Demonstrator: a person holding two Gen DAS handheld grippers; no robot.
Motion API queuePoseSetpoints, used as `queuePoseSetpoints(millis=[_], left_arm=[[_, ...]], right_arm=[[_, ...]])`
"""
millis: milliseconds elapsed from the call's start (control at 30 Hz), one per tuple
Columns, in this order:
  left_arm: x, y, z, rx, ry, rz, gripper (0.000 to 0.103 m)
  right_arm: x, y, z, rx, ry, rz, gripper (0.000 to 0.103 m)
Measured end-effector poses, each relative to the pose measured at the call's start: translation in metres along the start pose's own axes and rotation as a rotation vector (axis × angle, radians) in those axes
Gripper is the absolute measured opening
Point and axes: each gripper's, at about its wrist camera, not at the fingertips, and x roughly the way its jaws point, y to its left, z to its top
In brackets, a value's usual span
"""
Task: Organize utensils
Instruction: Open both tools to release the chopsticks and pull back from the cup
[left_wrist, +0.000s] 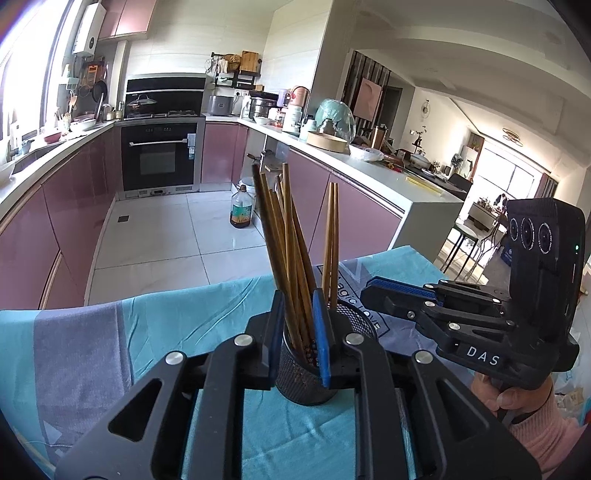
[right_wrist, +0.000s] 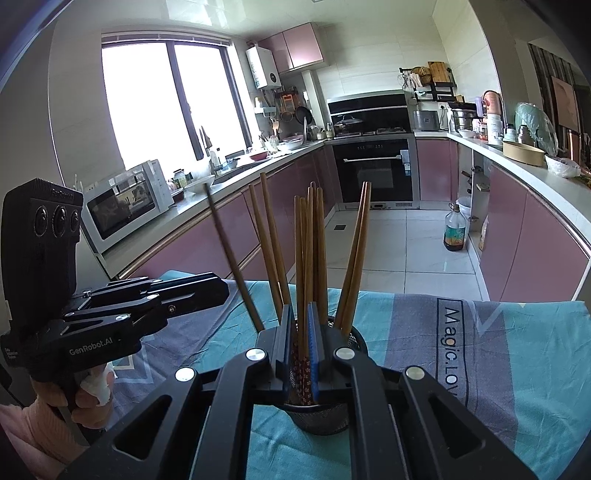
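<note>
Setting: a kitchen with pink cabinets; in front, a desk covered by a teal and grey printed cloth (right_wrist: 517, 362).
Holder: a black wire-mesh cylindrical cup (left_wrist: 295, 373) stands upright on the cloth, near the desk's front edge.
Chopsticks: a bundle of brown wooden chopsticks (left_wrist: 291, 258) stands in the cup, tips fanning upward; their lower ends carry a dark red patterned band. Two of them (left_wrist: 331, 240) lean apart from the bundle on the right side in the left wrist view.
Left gripper: the black left gripper (left_wrist: 298, 332) with blue pads points down at the cup; its jaws stand a little apart, with several chopsticks of the main bundle passing between them. The pads look close to the sticks, but whether they press on them is hard to judge from this angle.
Right gripper: the black right gripper (right_wrist: 298, 347) is also at the cup, jaws drawn almost together, with one or two chopsticks in the narrow slot between the blue pads, apparently pinched.
Hands: a hand in a pink sleeve (left_wrist: 517, 398) holds the right gripper's handle; the hand (right_wrist: 62, 402) on the left gripper's handle has a white wrap on one finger.
Floor: a plastic oil bottle (right_wrist: 455, 230) stands on the white tiles.
</note>
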Motion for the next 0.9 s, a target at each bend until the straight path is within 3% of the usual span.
queuePoseSetpoints(millis=[167,267,367,433,567,600,700,767,900], left_arm=[[0.004,0.000,-0.005,0.001,-0.008,0.008,0.029],[0.001,0.001,-0.011,-0.001,-0.016,0.022,0.040],[-0.002,0.003,-0.018,-0.004,-0.032,0.050,0.054],[-0.007,0.004,-0.022,-0.006,-0.051,0.084,0.064],[-0.017,0.005,-0.034,0.005,-0.094,0.172,0.087],[-0.020,0.006,-0.037,0.008,-0.107,0.195,0.097],[-0.029,0.008,-0.046,0.006,-0.138,0.237,0.098],[-0.034,0.009,-0.051,0.009,-0.154,0.264,0.098],[-0.047,0.013,-0.069,-0.008,-0.191,0.295,0.098]], right_arm=[[0.001,0.000,-0.004,0.010,0.003,0.003,0.013],[0.000,0.002,-0.007,0.007,0.001,-0.003,0.019],[-0.002,0.006,-0.012,-0.002,-0.012,-0.019,0.033],[-0.006,0.009,-0.016,-0.013,-0.028,-0.043,0.053],[-0.012,0.016,-0.025,-0.037,-0.061,-0.087,0.068],[-0.014,0.018,-0.028,-0.038,-0.071,-0.096,0.080],[-0.020,0.026,-0.037,-0.062,-0.120,-0.122,0.087],[-0.024,0.031,-0.043,-0.076,-0.150,-0.141,0.097],[-0.031,0.043,-0.052,-0.083,-0.221,-0.175,0.097]])
